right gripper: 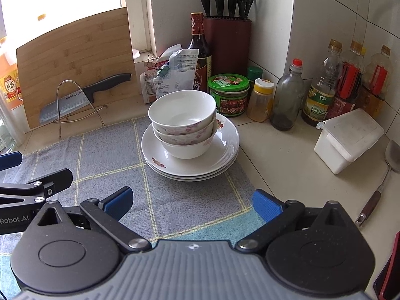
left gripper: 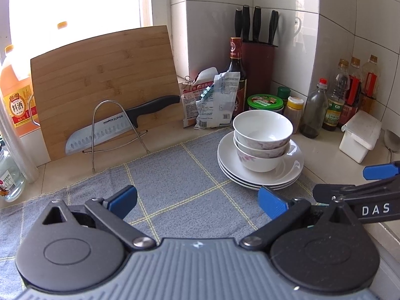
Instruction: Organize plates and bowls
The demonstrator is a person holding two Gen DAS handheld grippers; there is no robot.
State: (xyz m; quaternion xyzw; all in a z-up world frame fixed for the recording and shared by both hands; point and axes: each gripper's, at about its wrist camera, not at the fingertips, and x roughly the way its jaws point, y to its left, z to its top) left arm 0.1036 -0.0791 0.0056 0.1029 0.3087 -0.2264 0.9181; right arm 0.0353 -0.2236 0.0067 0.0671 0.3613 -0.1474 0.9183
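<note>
On the grey checked cloth (right gripper: 105, 155), toward its far right part, sit three nested bowls (right gripper: 183, 125) on a stack of three plates (right gripper: 225, 147). Bowls upright, seated slightly off-centre on the top plate, toward its left. Stack appears sorted already: bowls together, plates together.

Left tool (left gripper: 197, 200): jaws spread wide, nothing between the blue pads, low over the cloth, stack ahead and to its right. Right tool (right gripper: 192, 200): likewise released and empty, aimed nearly straight at the stack but short of it. The two tools are side by side, close to each other.

Just behind the stack: green-lidded jar (right gripper: 228, 92), yellow-capped spice jar (right gripper: 261, 100), dark sauce bottle (right gripper: 200, 47), clipped packets (right gripper: 172, 75). White lidded box (right gripper: 347, 140) on the bench (right gripper: 287, 172) to the right.

Risks, as judged:
- Glazed rims are slick; a pinch on one bowl wall could slip or lift the nested bowls unevenly.
- Pushing the stack rearward would knock the jars.
- Dragging plates may bunch the cloth and tilt the pile.
- Tools close together; they could collide on a joint reach.
</note>
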